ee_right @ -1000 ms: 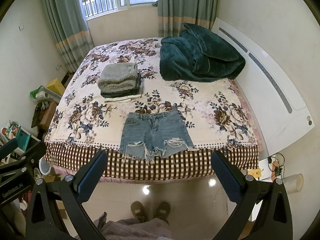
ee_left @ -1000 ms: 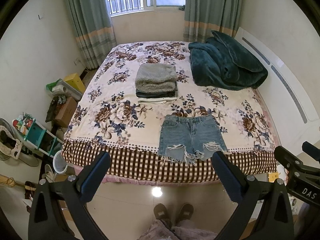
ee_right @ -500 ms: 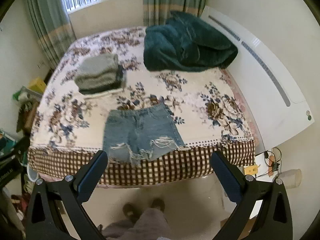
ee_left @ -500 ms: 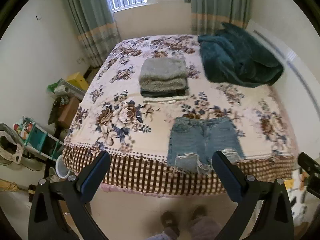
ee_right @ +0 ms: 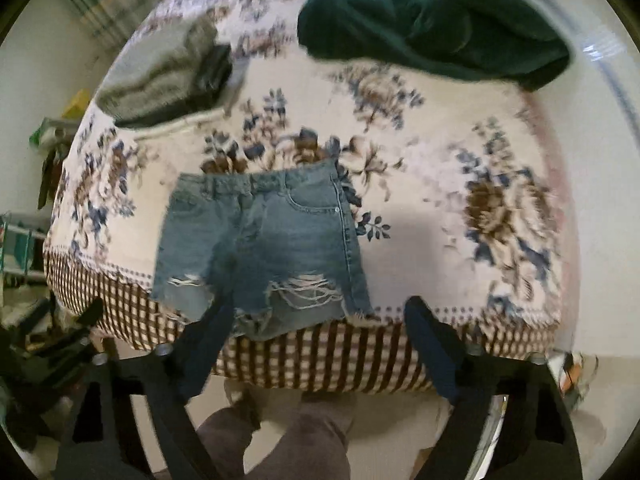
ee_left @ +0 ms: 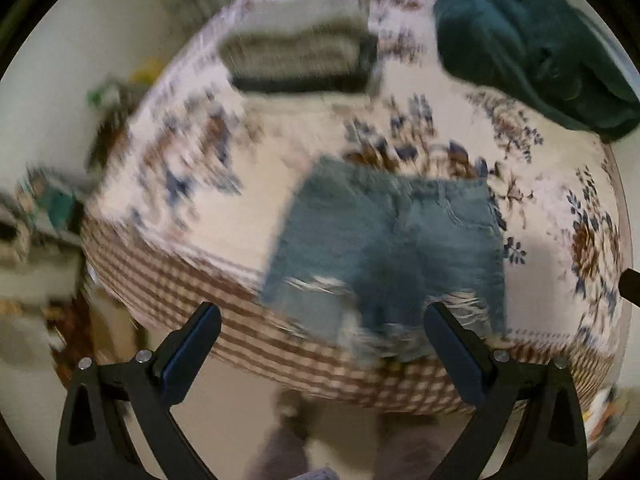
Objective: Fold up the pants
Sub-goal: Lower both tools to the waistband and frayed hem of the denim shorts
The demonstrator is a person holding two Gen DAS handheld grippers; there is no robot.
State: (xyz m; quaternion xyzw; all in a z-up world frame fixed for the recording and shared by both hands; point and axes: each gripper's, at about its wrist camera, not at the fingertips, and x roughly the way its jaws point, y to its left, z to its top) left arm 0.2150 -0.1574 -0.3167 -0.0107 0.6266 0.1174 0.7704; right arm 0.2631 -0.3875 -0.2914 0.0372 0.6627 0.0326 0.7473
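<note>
On bed (ee_right: 420,216), near foot edge: denim shorts (ee_right: 260,248) flat, frayed hems over checked border. Behind: folded grey stack (ee_right: 160,76), teal blanket (ee_right: 432,20). Left gripper (ee_left: 322,352) and right gripper (ee_right: 316,344) spread wide, empty, short of mattress. Left view heavily blurred; right view alone shows pockets, yellow box (ee_right: 78,102).

home bedroom | floral bed (ee_right: 420,200) | teal blanket (ee_right: 420,20) | curtains (ee_right: 116,4)
</note>
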